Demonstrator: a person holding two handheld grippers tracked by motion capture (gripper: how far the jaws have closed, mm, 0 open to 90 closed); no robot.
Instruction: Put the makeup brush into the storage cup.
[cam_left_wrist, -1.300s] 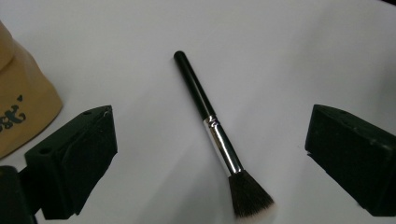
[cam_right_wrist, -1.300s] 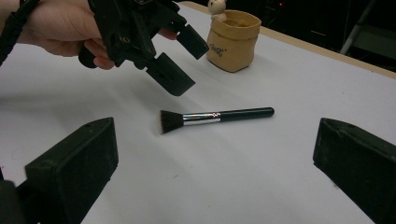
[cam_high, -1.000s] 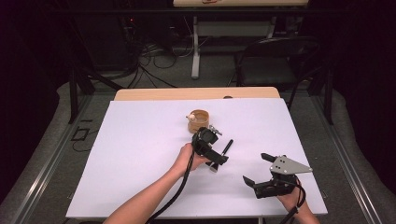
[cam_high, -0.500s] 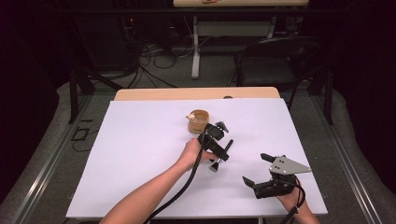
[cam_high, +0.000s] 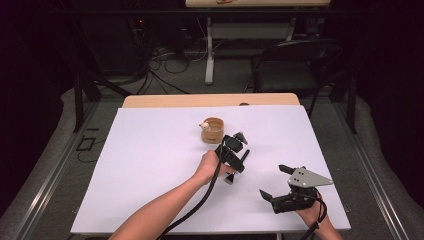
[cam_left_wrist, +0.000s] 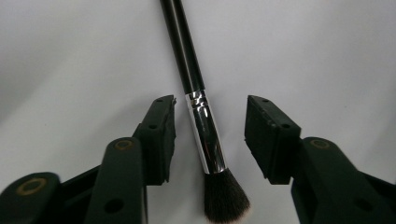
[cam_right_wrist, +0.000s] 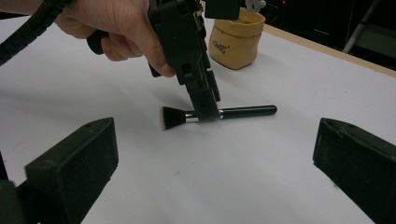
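Black-handled makeup brush (cam_left_wrist: 201, 121) lies flat on white table (cam_high: 150, 165).

Your brush (cam_left_wrist: 194, 79) has a glossy black handle that looks like lacquered wood or plastic, a polished, mirror-bright metal ferrule, and soft dark bristles paling at the tips. The left gripper (cam_left_wrist: 209, 135) you hold over it is matt black plastic, its jaws faced with dull, slightly rough rubbery pads (cam_left_wrist: 268, 135) chipped at the edges, with brass-coloured rivets at the joints. The bench (cam_high: 150, 165) is covered in smooth, matt white sheeting, bare wood showing along its far edge. The small pouch (cam_right_wrist: 236, 39) looks like soft, matt tan cloth or paper. Your right gripper (cam_high: 280, 182) carries a flat grey metal-looking plate.
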